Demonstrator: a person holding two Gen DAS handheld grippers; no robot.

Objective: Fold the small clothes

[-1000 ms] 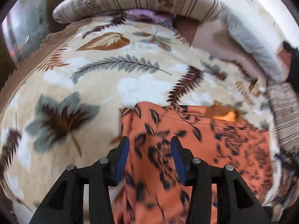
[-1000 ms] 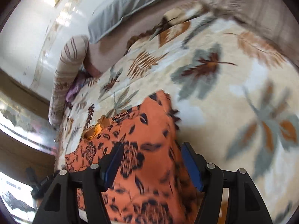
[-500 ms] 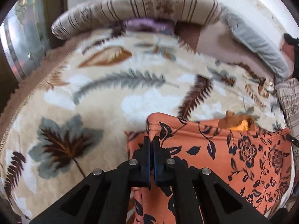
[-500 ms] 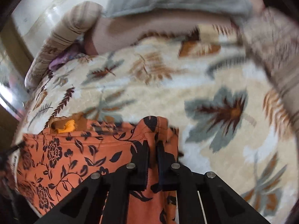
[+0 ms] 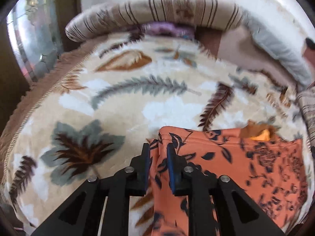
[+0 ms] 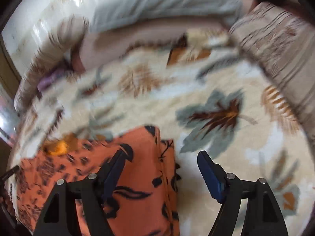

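Observation:
An orange garment with a dark flower print lies flat on the leaf-patterned blanket, a yellow-orange patch at its far edge. My left gripper straddles the garment's left corner. Its jaws are opening, and a narrow fold of cloth stands loose between the blue pads. In the right wrist view the same garment fills the lower left. My right gripper is wide and still opening over the garment's right edge. One finger hangs above the cloth and the other above the blanket.
A striped bolster and a grey pillow line the bed's far side, with a purple cloth tucked under the bolster. A striped cushion lies at the right. The blanket's fringed edge drops off at the left.
Both grippers were open over the garment a second ago, then shut on its two corners. Now both have parted and the corners rest on the blanket. The right gripper has swung and rolled.

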